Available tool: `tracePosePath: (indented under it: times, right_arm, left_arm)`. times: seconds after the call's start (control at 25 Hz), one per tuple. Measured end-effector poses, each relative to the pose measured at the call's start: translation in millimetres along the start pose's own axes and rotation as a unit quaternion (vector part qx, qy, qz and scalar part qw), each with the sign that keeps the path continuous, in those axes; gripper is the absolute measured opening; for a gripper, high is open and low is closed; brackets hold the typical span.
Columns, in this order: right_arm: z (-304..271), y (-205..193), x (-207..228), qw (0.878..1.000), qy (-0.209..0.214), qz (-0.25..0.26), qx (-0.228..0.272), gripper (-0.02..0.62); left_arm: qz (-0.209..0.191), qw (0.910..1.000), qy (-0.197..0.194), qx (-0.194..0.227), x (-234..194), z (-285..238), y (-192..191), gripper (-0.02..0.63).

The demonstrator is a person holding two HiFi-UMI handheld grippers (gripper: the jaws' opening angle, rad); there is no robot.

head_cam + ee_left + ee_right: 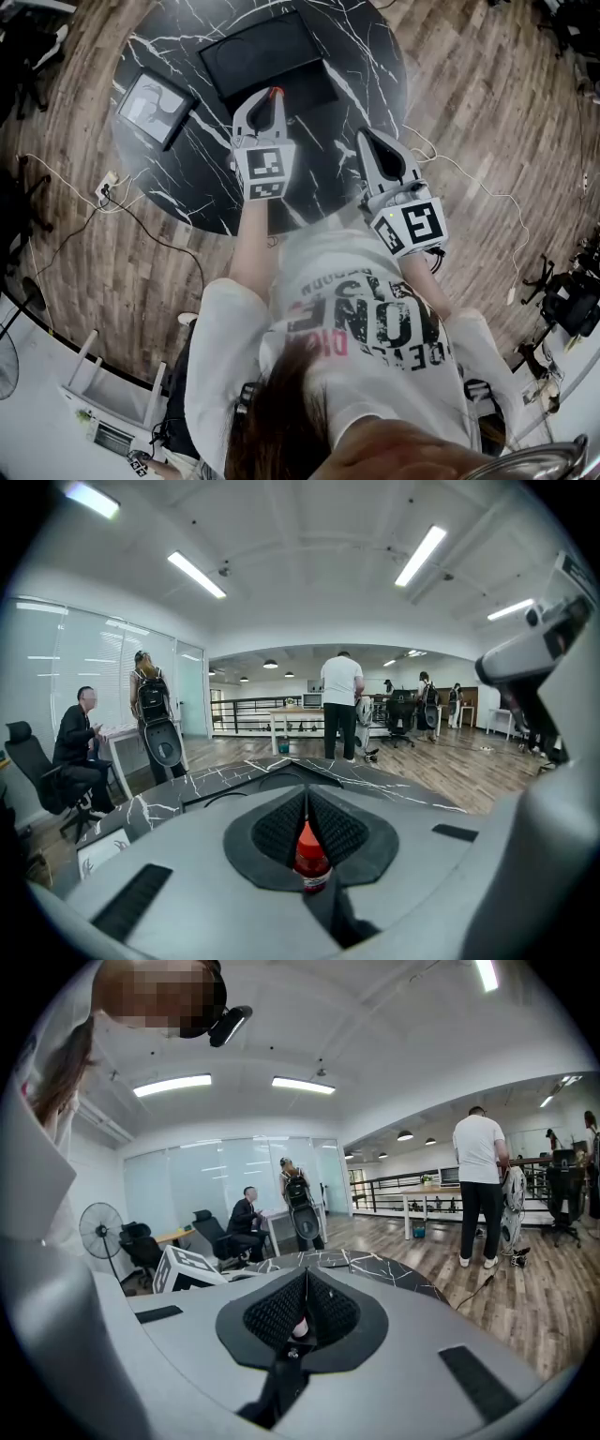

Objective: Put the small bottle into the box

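The small bottle, dark with a red cap, sits upright between the black pads of my left gripper, which is shut on it. In the head view the red cap shows at the tip of the left gripper, just at the near edge of the black open box on the round marble table. My right gripper hovers over the table to the right of the box. Its jaws are shut together, with only a small pale spot low between the pads.
A flat white-framed picture lies on the table's left side. Cables trail over the wooden floor around the table. People stand and sit in the office beyond it.
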State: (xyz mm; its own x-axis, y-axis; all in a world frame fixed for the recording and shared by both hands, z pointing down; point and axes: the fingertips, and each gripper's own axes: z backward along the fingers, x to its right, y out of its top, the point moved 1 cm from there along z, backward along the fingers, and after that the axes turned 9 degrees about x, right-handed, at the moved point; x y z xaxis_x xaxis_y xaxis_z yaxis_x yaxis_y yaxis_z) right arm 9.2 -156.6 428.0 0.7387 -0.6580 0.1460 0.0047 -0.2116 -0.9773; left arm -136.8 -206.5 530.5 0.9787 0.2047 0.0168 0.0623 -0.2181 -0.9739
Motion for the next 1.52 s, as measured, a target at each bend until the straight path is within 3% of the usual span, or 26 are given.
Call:
tracePosePath:
  times: [0.44, 0.8, 1.12, 1.52]
  right_arm:
    - [4.9, 3.2, -1.1, 1.000, 0.000, 0.001, 0.007, 0.002]
    - [7.5, 8.1, -7.3, 1.000, 0.008, 0.000, 0.020, 0.002]
    - [10.4, 14.0, -16.9, 0.999, 0.019, 0.000, 0.031, 0.002]
    - [15.4, 28.7, -17.9, 0.996, 0.070, -0.011, 0.062, 0.002]
  left_arm:
    - [0.002, 0.9999, 0.004, 0.012, 1.4, 5.8, 15.6, 0.005]
    - [0.001, 0.9975, 0.017, 0.069, -2.2, 23.6, 60.9, 0.003]
    - [0.023, 0.9941, 0.042, 0.097, -15.0, 37.1, 88.8, 0.003]
    - [0.012, 0.9890, 0.070, 0.129, -16.6, 50.5, 123.5, 0.003]
